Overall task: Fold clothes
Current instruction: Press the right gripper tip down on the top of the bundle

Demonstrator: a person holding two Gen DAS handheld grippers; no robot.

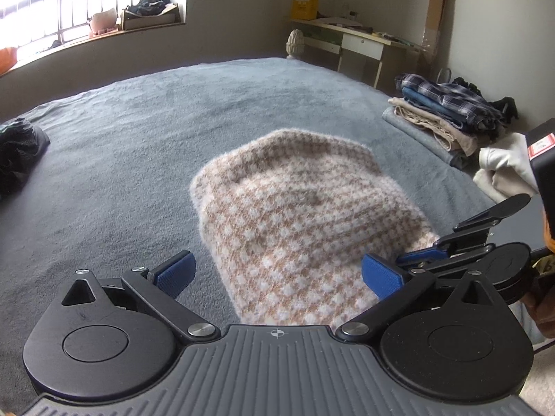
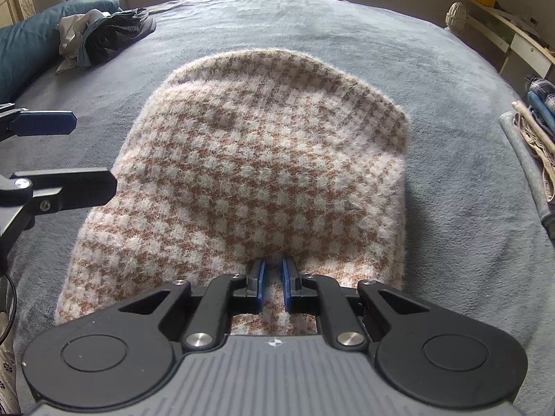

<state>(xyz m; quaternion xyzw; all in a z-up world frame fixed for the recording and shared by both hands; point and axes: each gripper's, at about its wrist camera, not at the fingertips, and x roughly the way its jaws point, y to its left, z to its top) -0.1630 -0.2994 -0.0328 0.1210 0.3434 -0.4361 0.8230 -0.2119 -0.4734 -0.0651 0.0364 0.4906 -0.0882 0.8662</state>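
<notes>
Bed (image 1: 121, 138): covered by a grey-blue fleece blanket.
Sweater (image 2: 263, 159): fuzzy, tan-and-white houndstooth, folded, laid mid-bed.
Left hand-held gripper (image 1: 277, 274): spread wide, nothing held.
Right hand-held gripper (image 2: 272, 284): nearly closed, sweater's near edge seen between pads.
Writing: none legible.

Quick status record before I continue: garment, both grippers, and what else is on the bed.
garment: checked fuzzy sweater, folded into a compact bundle, lying on the grey blanket
left gripper: open, fingers either side of the sweater's near end, not gripping
right gripper: nearly closed over the sweater's near edge; grip on fabric cannot be confirmed
folded stack: far right edge of bed
dark clothes pile: far left
</notes>
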